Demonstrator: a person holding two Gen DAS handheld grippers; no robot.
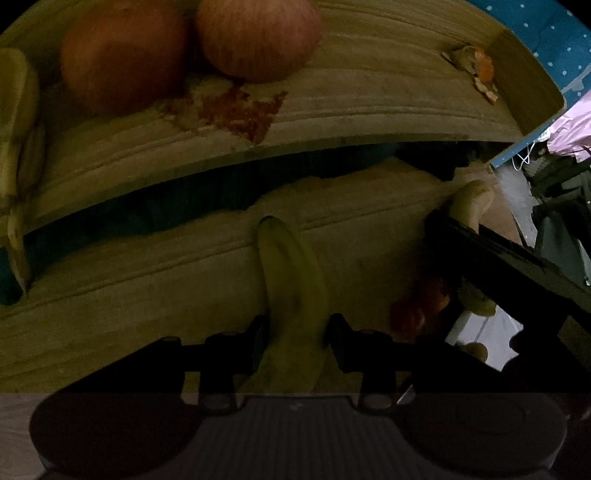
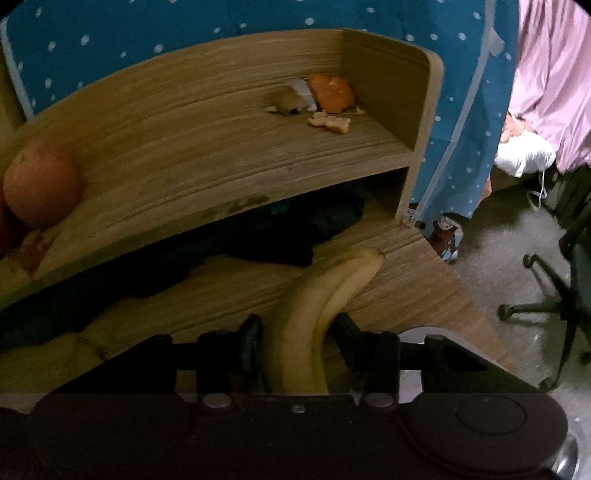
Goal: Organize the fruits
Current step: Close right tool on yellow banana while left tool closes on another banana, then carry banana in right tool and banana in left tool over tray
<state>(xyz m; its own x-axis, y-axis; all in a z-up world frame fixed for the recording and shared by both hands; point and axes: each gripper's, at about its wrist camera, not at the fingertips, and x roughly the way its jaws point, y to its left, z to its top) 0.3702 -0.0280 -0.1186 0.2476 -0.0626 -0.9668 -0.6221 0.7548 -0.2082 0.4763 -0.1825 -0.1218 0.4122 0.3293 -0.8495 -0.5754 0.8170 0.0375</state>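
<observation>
In the left wrist view, my left gripper (image 1: pixel 295 328) is shut on a greenish-yellow banana (image 1: pixel 291 280) that points forward over the lower wooden desk surface (image 1: pixel 147 295). On the upper shelf (image 1: pixel 369 103) sit two reddish apples (image 1: pixel 122 59) (image 1: pixel 258 37), and another banana (image 1: pixel 14 110) lies at the shelf's left end. At the right, a dark finger (image 1: pixel 487 247) of my right gripper crosses a second held banana (image 1: pixel 472 199). In the right wrist view, my right gripper (image 2: pixel 297 332) is shut on a pale yellow banana (image 2: pixel 321 295) near the desk's right corner. One apple (image 2: pixel 40 181) shows at the left.
Orange peel scraps (image 2: pixel 330 92) lie in the shelf's right corner (image 1: pixel 480 66). A dark cloth (image 2: pixel 258 236) fills the gap under the shelf. A blurred red-orange thing (image 1: pixel 417 306) lies on the desk. A blue dotted cloth (image 2: pixel 110 33) hangs behind; an office chair (image 2: pixel 554 295) stands at the right.
</observation>
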